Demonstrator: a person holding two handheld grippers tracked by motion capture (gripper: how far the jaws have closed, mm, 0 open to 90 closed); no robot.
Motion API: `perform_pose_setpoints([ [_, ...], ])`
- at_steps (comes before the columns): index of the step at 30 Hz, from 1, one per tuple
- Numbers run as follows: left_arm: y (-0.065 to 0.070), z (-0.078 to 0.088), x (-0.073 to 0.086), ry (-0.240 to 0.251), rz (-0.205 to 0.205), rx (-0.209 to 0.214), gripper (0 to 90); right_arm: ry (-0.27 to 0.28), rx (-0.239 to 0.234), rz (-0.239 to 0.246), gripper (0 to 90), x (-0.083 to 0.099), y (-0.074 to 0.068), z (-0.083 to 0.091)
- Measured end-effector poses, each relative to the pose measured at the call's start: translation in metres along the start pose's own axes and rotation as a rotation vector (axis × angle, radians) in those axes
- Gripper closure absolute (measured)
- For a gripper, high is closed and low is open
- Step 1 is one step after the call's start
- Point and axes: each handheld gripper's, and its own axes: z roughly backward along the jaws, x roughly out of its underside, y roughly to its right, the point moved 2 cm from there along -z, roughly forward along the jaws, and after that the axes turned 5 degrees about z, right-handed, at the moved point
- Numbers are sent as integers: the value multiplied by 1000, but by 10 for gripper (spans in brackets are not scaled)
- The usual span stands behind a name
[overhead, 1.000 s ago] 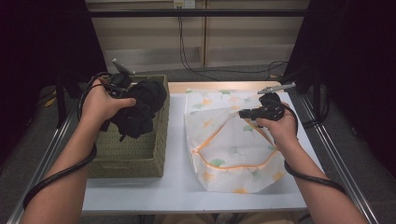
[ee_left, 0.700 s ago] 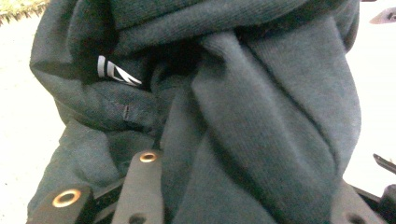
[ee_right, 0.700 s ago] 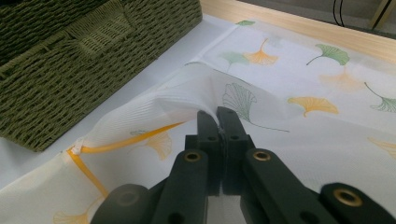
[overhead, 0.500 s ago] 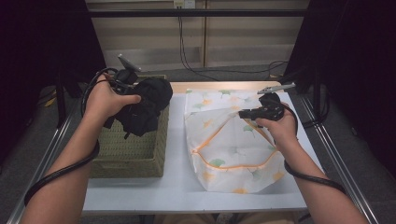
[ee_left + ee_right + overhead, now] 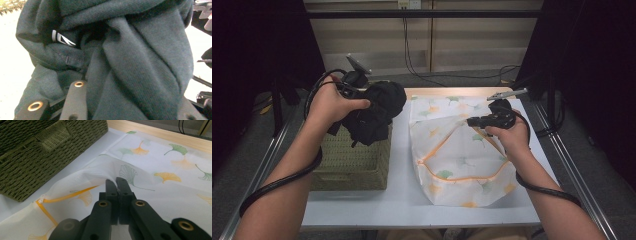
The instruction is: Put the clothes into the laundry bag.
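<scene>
Right gripper view: right gripper [image 5: 117,182] fingers [image 5: 110,192] are pinching shut on a fold of the white mesh laundry bag [image 5: 175,195], lifting its top layer beside the orange zipper [image 5: 67,195]. Left gripper [image 5: 354,92] fingers are clamping a bunched dark garment [image 5: 130,62], holding it in the air over the woven basket [image 5: 349,160], near the bag's side. Bag is lying flat on the white worktop [image 5: 399,165], just right of the basket.
</scene>
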Motion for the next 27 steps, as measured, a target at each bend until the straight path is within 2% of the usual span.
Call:
perform_pose_setpoints([
  [2,1,1,-1,-8,-13,-1,619,2,-3,6,900,0,0,0],
  [5,4,0,-1,-12,-6,10,619,0,-3,3,900,0,0,0],
  [7,6,-2,-1,-18,-21,3,619,1,-4,3,900,0,0,0],
  [10,8,-5,-1,-18,-21,19,618,4,-3,6,900,0,0,0],
  [27,34,-19,-1,-53,-96,55,618,2,-1,8,900,-1,-1,0],
])
